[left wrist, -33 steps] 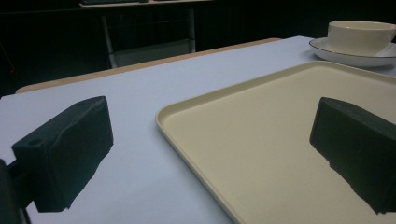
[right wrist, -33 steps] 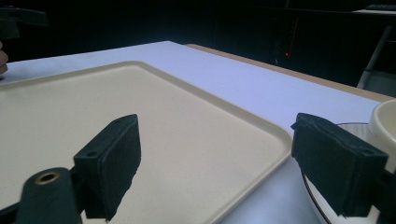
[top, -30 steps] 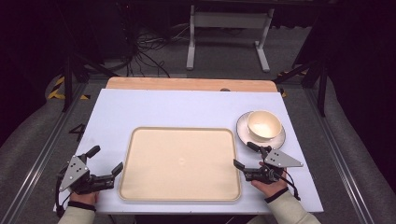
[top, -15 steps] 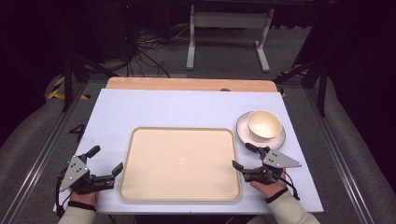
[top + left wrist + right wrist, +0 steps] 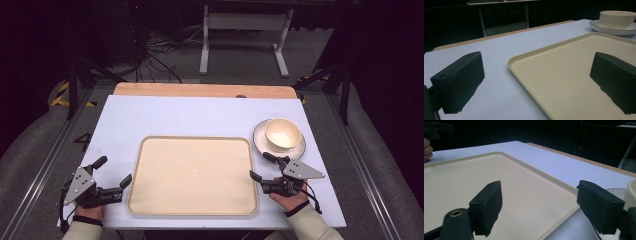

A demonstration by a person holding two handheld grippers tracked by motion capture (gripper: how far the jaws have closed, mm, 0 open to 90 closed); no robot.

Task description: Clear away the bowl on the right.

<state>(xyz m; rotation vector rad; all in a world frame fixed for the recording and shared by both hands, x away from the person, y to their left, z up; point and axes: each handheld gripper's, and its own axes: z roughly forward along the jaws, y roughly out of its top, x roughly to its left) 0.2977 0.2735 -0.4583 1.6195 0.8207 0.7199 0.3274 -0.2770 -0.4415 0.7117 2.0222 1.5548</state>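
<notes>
**Grippers Flanked Bare Tray, Jaws Wide and Holding Nothing**

Tray (image 5: pixel 192 175) of cream plastic lay flat on the near half of the white table (image 5: pixel 200 115), and nothing rested inside its raised rim. A cup (image 5: pixel 283 134) of the same pale colour stood upright on a saucer (image 5: pixel 295 150) just beyond the tray's far right corner, close to it but apart.

The left gripper (image 5: pixel 113 173) rested low at the tray's near left side, gripped by a hand (image 5: pixel 89 212) at the table's front edge. Its jaws were spread wide and held nothing. In the left gripper view one jaw stood over bare tabletop and the other over the tray floor, with the tray's rim running between them, and the cup and saucer showed far off at the upper right.

The right gripper (image 5: pixel 263 166) sat at the tray's near right side, held by the other hand (image 5: pixel 288 200), just in front of the saucer. Its jaws too were wide apart and clasped nothing. The right gripper view placed one jaw above the tray's surface and the other past the tray's edge, beside the saucer's rim. Whether that jaw touched the saucer could not be told.
</notes>
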